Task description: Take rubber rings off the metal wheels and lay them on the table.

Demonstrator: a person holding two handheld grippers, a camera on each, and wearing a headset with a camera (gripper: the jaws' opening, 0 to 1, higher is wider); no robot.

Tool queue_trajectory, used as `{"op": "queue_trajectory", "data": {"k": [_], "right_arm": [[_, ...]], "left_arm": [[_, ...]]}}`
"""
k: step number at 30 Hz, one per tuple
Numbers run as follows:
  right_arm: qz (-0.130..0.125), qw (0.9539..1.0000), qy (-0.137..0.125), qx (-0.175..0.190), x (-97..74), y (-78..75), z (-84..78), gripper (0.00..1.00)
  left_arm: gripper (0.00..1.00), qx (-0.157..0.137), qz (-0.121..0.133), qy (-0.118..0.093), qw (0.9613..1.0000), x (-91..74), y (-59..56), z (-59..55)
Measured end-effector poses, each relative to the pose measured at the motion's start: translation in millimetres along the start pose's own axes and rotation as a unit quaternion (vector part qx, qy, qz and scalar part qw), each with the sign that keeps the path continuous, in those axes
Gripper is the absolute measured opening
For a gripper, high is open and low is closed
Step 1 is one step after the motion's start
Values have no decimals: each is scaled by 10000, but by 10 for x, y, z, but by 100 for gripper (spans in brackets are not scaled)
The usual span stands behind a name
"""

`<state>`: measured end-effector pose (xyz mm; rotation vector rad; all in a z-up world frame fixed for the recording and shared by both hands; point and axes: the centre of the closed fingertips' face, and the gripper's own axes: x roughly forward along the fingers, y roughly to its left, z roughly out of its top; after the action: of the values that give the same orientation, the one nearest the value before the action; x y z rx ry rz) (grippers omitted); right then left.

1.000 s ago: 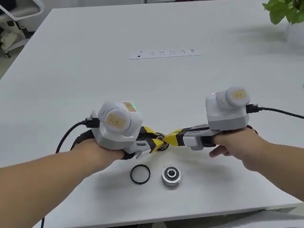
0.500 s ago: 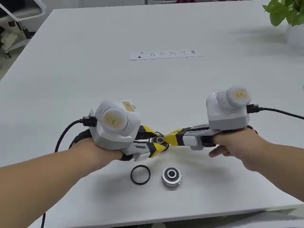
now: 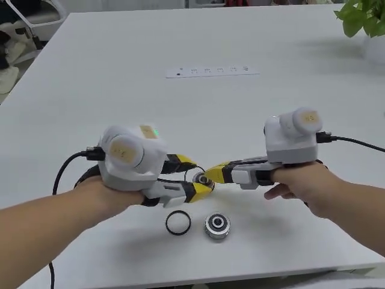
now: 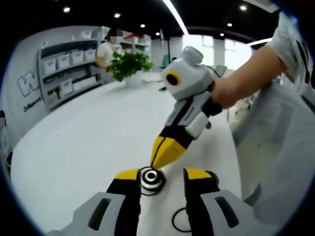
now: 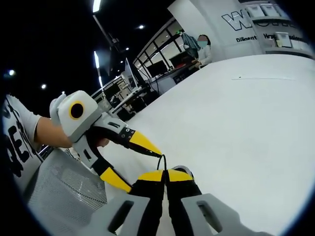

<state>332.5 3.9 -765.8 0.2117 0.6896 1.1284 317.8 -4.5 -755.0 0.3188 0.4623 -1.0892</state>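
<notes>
The wide white rectangular table [image 3: 120, 72] spreads bare and open beyond the work. Its near edge runs close under the person's forearms, and its far edge lies well away. A green leafy potted plant [image 3: 363, 13] stands at the far right corner, and a flat white power strip [image 3: 212, 71] lies mid-table; both are well apart from the grippers. The left gripper [image 3: 194, 175] has its yellow-tipped jaws spread wide and grips nothing. Between those jaws sits a small silver metal wheel [image 3: 202, 179], raised above the tabletop. The right gripper [image 3: 212, 175] meets it from the opposite side with its jaws pressed together, pinching what looks like a thin black rubber ring [image 5: 164, 161] belonging to that wheel. Black cables [image 3: 71, 167] trail from both grippers across the table. Just below the jaws, near the front edge, a bare round metal wheel [image 3: 217, 223] rests beside a loose black rubber ring [image 3: 177, 221], close together but not touching.
</notes>
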Motion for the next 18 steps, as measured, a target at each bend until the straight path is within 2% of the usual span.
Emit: {"op": "queue_trajectory", "data": {"k": [5,13,18], "right_arm": [[123,9998,-96,82,-16,63,50,0],[269,9993,-193,186,-36,167,104,0],[378,9990,-165,186,-35,248,105,0]], "left_arm": [[45,66,-13,-91,9999,-95,-25,24],[49,-2,13,-286,9996,-313,-15,89],[52,-46,33,-350,9994,-465,-25,101]]}}
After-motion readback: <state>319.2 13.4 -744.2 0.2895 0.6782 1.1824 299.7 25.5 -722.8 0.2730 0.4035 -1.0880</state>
